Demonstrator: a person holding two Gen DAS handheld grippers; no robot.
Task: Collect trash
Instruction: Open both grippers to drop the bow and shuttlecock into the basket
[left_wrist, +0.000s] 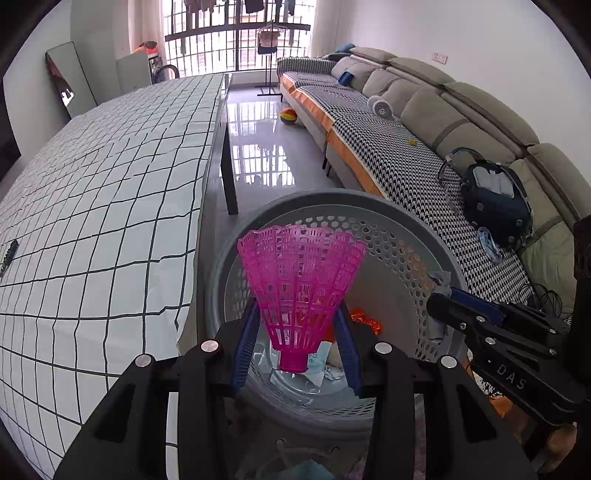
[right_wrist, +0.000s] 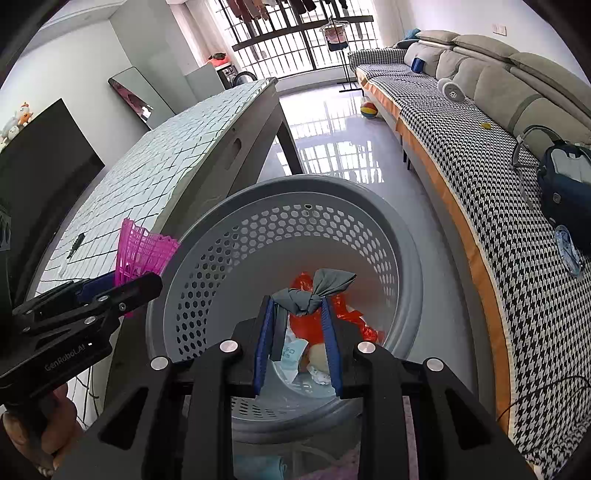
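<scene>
A grey perforated trash basket (left_wrist: 402, 236) stands on the floor between table and sofa; it also shows in the right wrist view (right_wrist: 229, 236). Inside lie orange-red wrapper scraps (right_wrist: 306, 325), white paper bits (right_wrist: 295, 354) and a pale ball. My left gripper (left_wrist: 295, 314) is shut on a pink plastic shuttlecock (left_wrist: 301, 280) and holds it over the basket's near rim; the shuttlecock also shows in the right wrist view (right_wrist: 142, 254). My right gripper (right_wrist: 299, 302) is shut on a crumpled grey scrap (right_wrist: 317, 290) above the basket's inside.
A long table with a grid-pattern cloth (left_wrist: 92, 192) runs along the left. A sofa with a houndstooth cover (left_wrist: 388, 144) runs along the right, with a dark bag (left_wrist: 495, 199) on it. A coloured ball (left_wrist: 288, 116) lies on the glossy floor.
</scene>
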